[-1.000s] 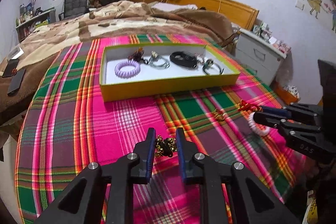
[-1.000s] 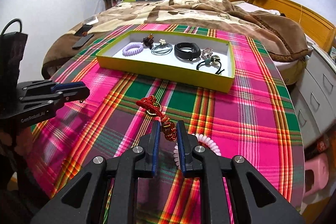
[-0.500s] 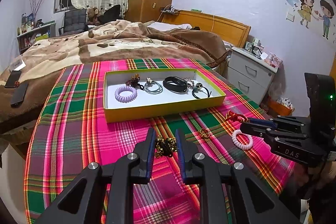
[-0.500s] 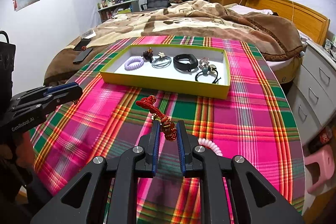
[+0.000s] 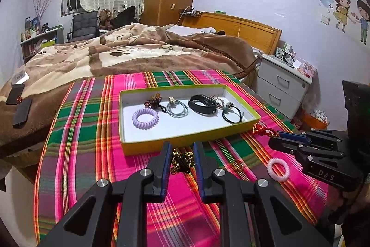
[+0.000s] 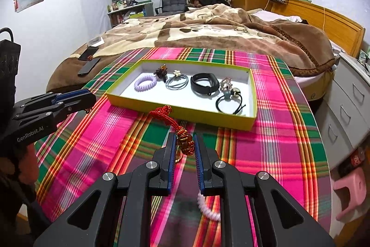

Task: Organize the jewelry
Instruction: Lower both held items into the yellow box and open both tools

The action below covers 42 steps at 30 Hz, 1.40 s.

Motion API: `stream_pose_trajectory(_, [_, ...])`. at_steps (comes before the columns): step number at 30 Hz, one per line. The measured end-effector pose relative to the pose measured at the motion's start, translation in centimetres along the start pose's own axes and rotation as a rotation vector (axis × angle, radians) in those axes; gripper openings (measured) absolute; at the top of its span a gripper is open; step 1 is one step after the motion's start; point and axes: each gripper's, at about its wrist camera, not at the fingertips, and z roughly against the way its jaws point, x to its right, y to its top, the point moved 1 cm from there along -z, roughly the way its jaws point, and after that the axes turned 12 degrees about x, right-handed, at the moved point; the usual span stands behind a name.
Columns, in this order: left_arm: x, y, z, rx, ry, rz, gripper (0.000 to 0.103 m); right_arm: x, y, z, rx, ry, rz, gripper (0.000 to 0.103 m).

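My left gripper (image 5: 181, 155) is shut on a gold and black beaded piece (image 5: 181, 160), held above the plaid tablecloth just before the yellow tray (image 5: 185, 139). My right gripper (image 6: 183, 145) is shut on a red braided cord with amber beads (image 6: 185, 142); its looped end (image 6: 160, 110) hangs toward the tray's front wall (image 6: 182, 112). In the left wrist view, the right gripper (image 5: 275, 139) comes in from the right with the red cord (image 5: 261, 130). The tray holds a lilac coil tie (image 5: 145, 118), a black band (image 5: 203, 104) and several hair ties.
A pink coil tie (image 5: 278, 166) and a small gold ring (image 5: 238, 164) lie on the cloth (image 5: 87, 131) at the right. A bed with a brown blanket (image 6: 208, 31) lies beyond the table, phones (image 6: 89, 63) on it. White drawers (image 5: 282, 82) stand at the right.
Both grippers have risen with their pieces still gripped, and the views tilted up to show more of the room. The red cord's loop now hangs clear of the cloth.
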Motion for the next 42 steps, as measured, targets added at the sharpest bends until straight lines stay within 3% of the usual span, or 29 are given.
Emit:
stream_pose_trajectory(19, [-1.7, 2.3, -8.6, -0.053, 0.022, -0.054, 0.019, 1.9, 3.3, -7.6, -0.052, -0.02, 0.025, 0.016])
stream_pose_trajectory(29, [-2.5, 1.5, -12.9, -0.124, 0.024, -0.055, 0.019, 2.6, 3.1, -11.6, -0.135, -0.026, 0.039, 0.016])
stream_pose_trajectory(42, [-2.4, 0.2, -15.7, -0.217, 0.031, -0.071, 0.02, 2.9, 2.6, -13.2, -0.18, -0.026, 0.048, 0.016])
